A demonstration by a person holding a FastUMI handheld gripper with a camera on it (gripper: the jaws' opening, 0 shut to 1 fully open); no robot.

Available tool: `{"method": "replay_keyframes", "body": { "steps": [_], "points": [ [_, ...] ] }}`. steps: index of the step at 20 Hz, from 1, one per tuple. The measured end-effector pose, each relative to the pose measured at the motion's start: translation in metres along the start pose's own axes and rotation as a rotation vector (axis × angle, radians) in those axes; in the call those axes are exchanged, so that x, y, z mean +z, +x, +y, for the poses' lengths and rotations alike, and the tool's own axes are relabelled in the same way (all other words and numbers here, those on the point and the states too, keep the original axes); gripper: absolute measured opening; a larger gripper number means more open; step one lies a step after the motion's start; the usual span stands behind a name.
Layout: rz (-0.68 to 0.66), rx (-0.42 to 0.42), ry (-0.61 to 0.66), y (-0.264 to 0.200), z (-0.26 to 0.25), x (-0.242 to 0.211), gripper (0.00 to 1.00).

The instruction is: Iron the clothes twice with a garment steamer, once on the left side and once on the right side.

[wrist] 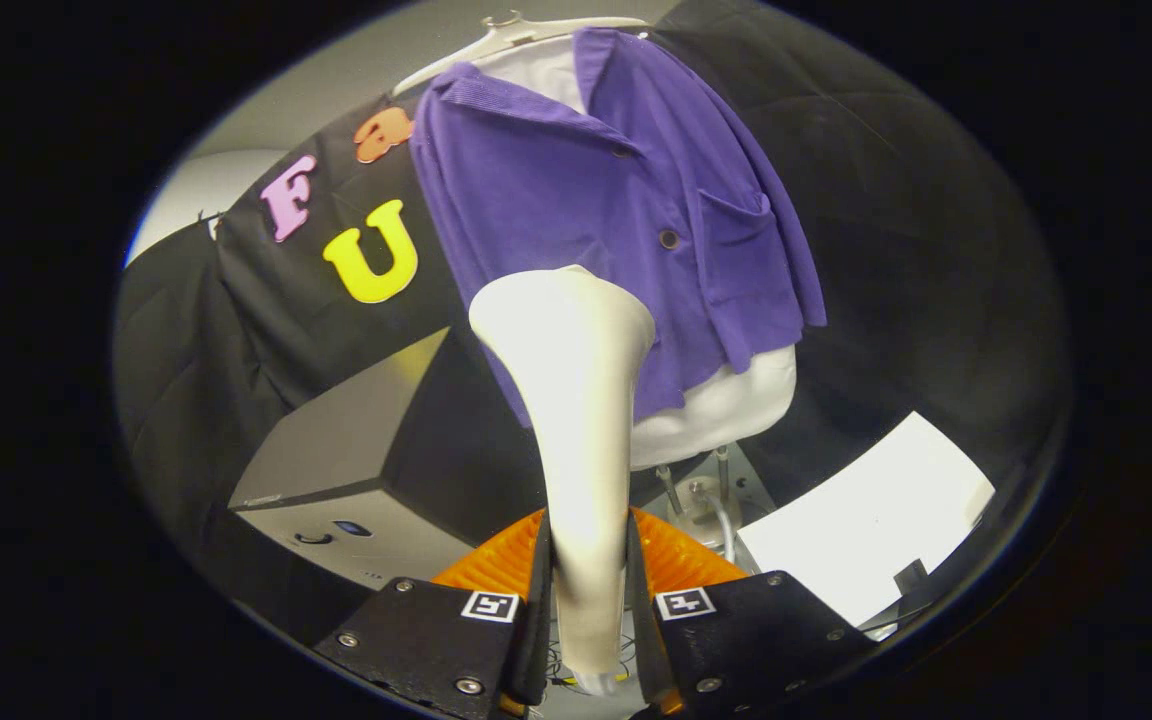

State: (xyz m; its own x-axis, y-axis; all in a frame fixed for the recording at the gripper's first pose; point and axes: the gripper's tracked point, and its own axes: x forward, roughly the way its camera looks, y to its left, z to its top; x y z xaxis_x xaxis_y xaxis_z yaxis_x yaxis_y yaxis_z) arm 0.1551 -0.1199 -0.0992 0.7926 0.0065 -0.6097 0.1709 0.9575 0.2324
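Between hand-held gripper (586, 590) fingers, clamped steamer (571, 400).

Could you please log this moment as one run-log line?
gripper: shut on steamer | steamer head: before lower shirt | shirt: hanging

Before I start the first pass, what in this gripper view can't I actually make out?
- Steamer head face: turned toward the purple shirt, so steam or contact cannot be judged.
- Lower middle of the shirt: covered by the steamer head.
- Steamer handle base and cord: hidden between the hand-held gripper fingers, which clamp the handle.
- Hanger: its hook is cut off at the top of the view.
- Grey box controls: too small to read.
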Motion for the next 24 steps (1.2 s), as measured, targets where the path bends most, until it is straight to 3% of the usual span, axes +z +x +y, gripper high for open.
{"method": "replay_keyframes", "body": {
  "steps": [5,13,24],
  "points": [
    [-0.099,0.075,-0.091,-0.053,0.048,0.009,0.35],
    [-0.114,0.184,-0.215,-0.117,0.114,-0.019,0.36],
    [-0.091,0.27,-0.289,-0.14,0.143,-0.047,0.35]
  ]
}}
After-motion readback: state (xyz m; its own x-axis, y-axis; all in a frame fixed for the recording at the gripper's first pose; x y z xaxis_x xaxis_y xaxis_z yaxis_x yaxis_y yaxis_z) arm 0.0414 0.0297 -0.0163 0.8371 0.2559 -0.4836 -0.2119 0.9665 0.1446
